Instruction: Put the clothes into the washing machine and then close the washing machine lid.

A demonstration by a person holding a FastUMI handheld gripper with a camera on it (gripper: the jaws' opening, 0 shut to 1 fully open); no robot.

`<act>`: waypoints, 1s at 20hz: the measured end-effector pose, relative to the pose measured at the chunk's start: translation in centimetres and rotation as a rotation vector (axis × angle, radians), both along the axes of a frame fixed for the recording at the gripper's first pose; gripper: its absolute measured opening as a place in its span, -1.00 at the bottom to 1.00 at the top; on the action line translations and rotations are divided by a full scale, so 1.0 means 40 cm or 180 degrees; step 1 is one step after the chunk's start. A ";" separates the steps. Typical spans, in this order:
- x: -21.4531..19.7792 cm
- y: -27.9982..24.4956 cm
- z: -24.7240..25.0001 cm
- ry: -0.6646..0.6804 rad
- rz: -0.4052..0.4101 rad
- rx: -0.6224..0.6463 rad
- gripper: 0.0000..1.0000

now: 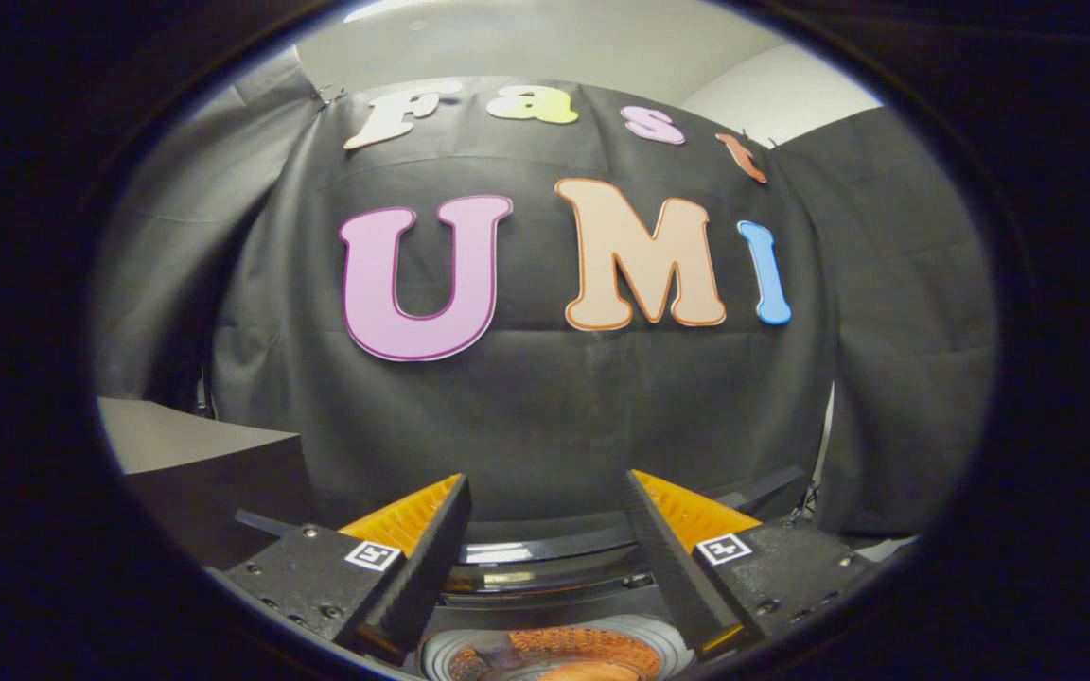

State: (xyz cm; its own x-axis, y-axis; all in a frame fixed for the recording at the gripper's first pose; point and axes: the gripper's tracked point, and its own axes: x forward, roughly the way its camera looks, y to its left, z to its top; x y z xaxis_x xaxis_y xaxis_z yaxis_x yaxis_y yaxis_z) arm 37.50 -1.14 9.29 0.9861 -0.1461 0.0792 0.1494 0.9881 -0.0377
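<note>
The tool (545, 492) stands wide apart, holding nothing. Below and between its fingers (417, 558) lies the washing machine (545, 567), orange clothes (573, 657) inside its drum. Black cloth wall (545, 416) beyond.

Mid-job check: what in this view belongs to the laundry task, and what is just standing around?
Part of the job:
- washing machine, its dark curved rim just ahead of the fingers
- orange clothes inside the drum below, between the fingers
- gripper, fingers apart, holding nothing

Just standing about:
- grey box left of the fingers
- black cloth wall beyond
</note>
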 end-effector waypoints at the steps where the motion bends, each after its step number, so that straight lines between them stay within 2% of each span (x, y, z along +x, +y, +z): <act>1: -0.002 -0.008 -0.033 0.0099 -0.0029 0.0017 0.95; 2: -0.004 -0.007 -0.074 0.0294 -0.0006 0.0075 0.95; 4: -0.033 0.021 -0.087 0.0228 0.0116 0.0073 0.97; 7: -0.056 0.032 -0.126 0.0323 0.0152 -0.0089 0.95; 20: -0.106 0.018 -0.119 0.0476 0.0055 0.0035 0.94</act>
State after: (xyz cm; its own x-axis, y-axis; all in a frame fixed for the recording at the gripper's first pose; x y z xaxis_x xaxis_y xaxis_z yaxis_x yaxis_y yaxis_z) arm 33.28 -0.42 4.51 0.9891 -0.1292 -0.0704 0.1260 0.9909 -0.0475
